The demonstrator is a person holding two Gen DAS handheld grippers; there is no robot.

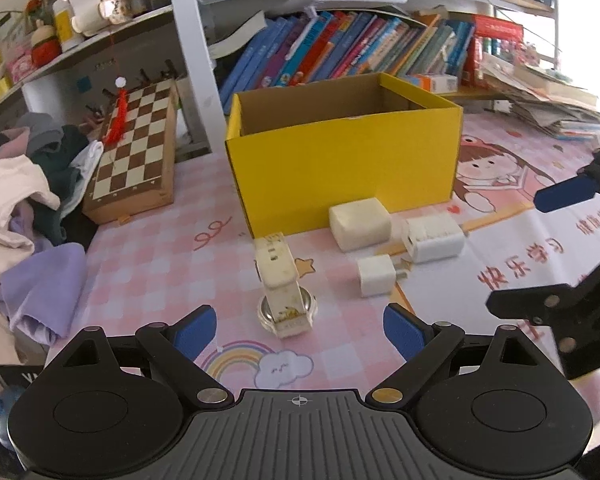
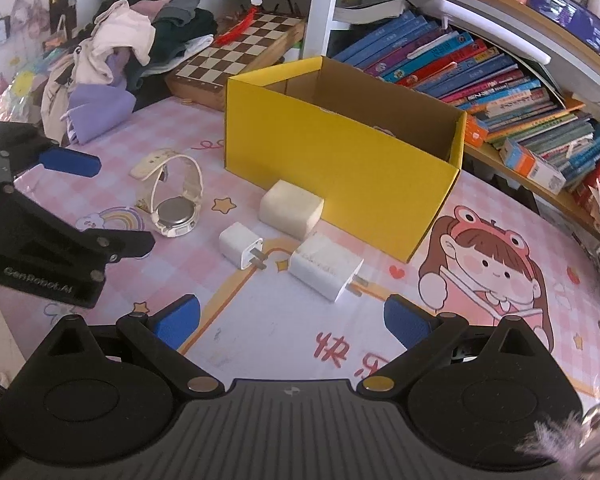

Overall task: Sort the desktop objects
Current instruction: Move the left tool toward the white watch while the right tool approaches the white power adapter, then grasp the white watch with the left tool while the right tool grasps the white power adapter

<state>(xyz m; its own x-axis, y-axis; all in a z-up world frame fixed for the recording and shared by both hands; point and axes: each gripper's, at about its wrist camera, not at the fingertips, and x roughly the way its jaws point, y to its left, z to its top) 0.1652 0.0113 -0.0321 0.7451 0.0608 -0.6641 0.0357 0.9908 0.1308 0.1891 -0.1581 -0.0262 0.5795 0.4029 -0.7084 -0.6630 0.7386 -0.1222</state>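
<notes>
I note a yellow cardboard box point(image 2: 340, 152) standing open-topped on my desk, its brown interior showing nothing that I can make out. A cream-strapped watch point(image 2: 175, 196) rests on its case in front of the box's left corner, strap looped upward. An off-white block point(image 2: 291, 208) lies just beside the box's front wall. A small white plug point(image 2: 239, 246) and a larger white charger point(image 2: 325, 266) lie near it, prongs exposed.

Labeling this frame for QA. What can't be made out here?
- Yellow box floor: front wall hides it, both views.
- Watch face: turned away; right wrist view shows only its back.
- Large charger print: too small.
- Book titles: too small.
</notes>
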